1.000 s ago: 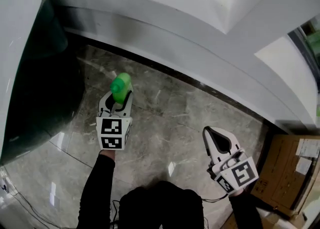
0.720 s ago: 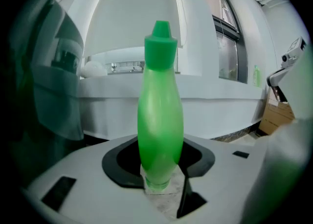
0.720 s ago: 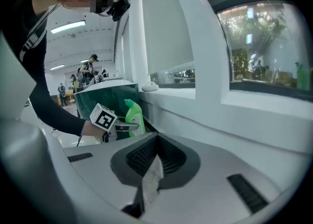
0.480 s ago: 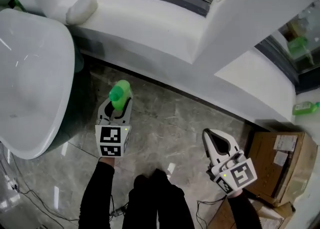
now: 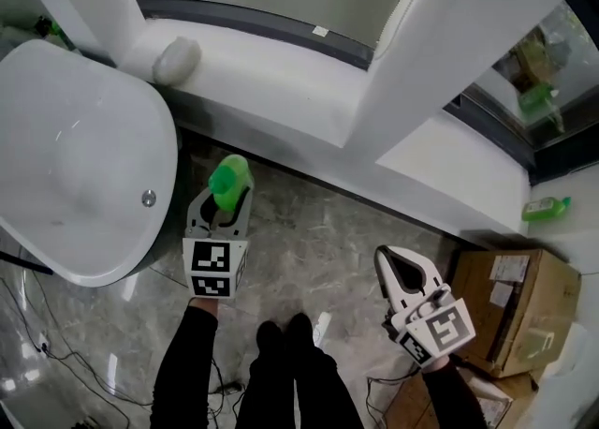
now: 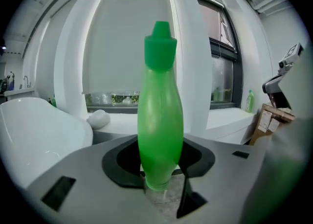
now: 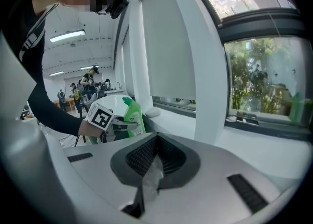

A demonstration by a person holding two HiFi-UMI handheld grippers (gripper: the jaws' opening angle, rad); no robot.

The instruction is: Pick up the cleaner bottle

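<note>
Bottle [image 6: 159, 120] upright in my left claw [image 6: 159, 176], jaws fairly wide, pressed on its lower body | right claw [image 7: 149, 171] closed, empty, well apart | I judge it light, slick, squeezable plastic: grip the belly, never the cap [image 6: 160, 49].

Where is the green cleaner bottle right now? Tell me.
In the head view the green cleaner bottle is left of centre, clamped upright in the left gripper, beside the white tub and in front of the window sill.
</note>
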